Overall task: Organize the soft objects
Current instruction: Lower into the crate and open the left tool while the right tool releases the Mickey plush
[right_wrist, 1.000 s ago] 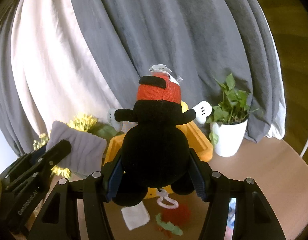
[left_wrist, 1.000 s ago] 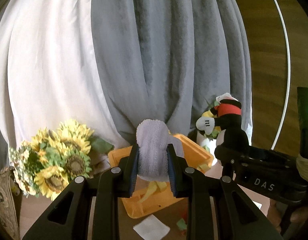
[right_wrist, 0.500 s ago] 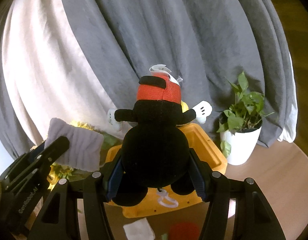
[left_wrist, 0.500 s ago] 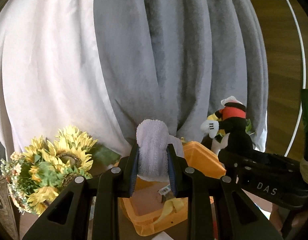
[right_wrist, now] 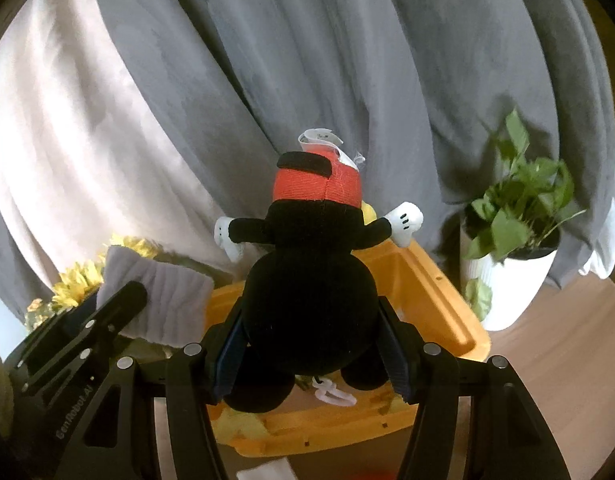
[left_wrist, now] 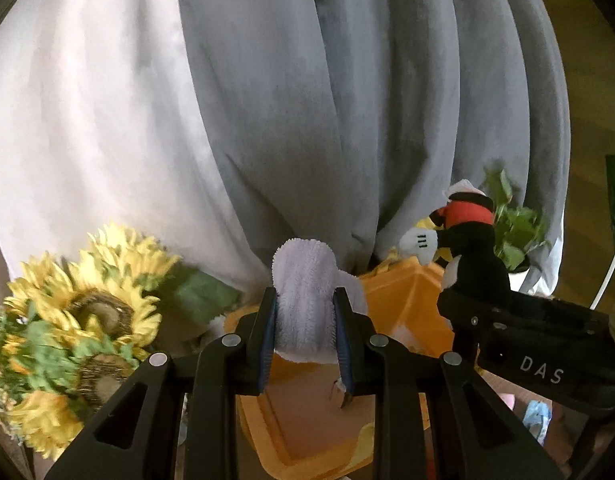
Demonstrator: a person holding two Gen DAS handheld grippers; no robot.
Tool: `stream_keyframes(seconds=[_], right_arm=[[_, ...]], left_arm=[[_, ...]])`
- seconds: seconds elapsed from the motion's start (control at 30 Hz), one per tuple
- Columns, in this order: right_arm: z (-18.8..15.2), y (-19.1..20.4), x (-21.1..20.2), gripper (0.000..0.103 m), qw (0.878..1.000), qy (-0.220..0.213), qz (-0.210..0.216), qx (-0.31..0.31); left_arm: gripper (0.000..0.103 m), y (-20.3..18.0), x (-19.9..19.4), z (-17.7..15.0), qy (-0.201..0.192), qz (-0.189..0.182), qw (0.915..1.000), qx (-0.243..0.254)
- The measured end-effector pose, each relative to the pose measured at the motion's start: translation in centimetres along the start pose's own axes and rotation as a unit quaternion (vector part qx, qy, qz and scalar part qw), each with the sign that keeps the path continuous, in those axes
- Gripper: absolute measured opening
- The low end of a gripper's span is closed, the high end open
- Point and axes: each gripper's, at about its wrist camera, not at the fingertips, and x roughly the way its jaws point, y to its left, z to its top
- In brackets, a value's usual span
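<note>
My left gripper [left_wrist: 305,336] is shut on a pale grey folded cloth [left_wrist: 303,300] and holds it over the near left part of the orange bin [left_wrist: 403,300]. The cloth also shows in the right wrist view [right_wrist: 163,304]. My right gripper [right_wrist: 311,344] is shut on a black plush mouse toy [right_wrist: 311,280] with red shorts and white gloves, held upside down above the orange bin [right_wrist: 439,300]. The toy also shows in the left wrist view [left_wrist: 467,248]. Something yellow lies in the bin's near corner [right_wrist: 243,424].
Sunflowers [left_wrist: 79,320] stand left of the bin. A potted green plant [right_wrist: 515,240] in a white pot stands to its right. Grey and white curtains [right_wrist: 307,60] hang close behind. A white cloth [right_wrist: 263,472] lies on the wooden table in front of the bin.
Both grippers have moved forward with their loads, from in front of the bin to above it. The bin now looks larger and closer in both views.
</note>
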Motion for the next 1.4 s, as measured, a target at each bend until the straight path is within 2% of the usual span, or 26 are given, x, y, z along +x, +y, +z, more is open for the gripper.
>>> stream_keyframes(seconds=[0.5,0.57,0.73,0.8,0.87,0.93,1.17,1.4], right_arm=[[-1.4,-2.0,7.3,0.062,0.997,0.078,-0.021,0.002],[-1.6,-2.2,8.0,0.062,0.996,0.088,-0.022,0.003],[-2.0,-2.5,9.1,0.066,0.994,0.102,-0.025,0.000],[-2.0,-2.5,9.2,0.068,0.994,0.107,-0.027,0.000],[-2.0,-2.6,9.0,0.073,0.994,0.104,-0.034,-0.001],[-1.8,-2.7,8.7,0.075,0.995,0.096,-0.038,-0.004],[-0.7,-2.4,5.3,0.075,0.997,0.054,-0.060,-0.017],[-0.1,-1.9,1.1,0.075,0.998,0.018,-0.061,-0.019]], left_arm=[[0.028,0.1,6.9,-3.5,0.084,-0.002,0.9965,-0.004],[0.030,0.1,7.2,-3.7,0.090,-0.003,0.9959,-0.005],[0.047,-0.1,7.7,-3.8,0.090,0.000,0.9959,-0.007],[0.049,0.0,7.5,-3.7,0.091,0.000,0.9958,-0.009],[0.054,0.1,7.2,-3.5,0.089,-0.001,0.9959,-0.014],[0.054,0.2,6.6,-3.3,0.085,0.002,0.9963,-0.017],[0.055,0.0,3.7,-2.1,0.069,-0.001,0.9973,-0.024],[0.055,-0.4,-0.1,-1.1,0.048,-0.011,0.9982,-0.034]])
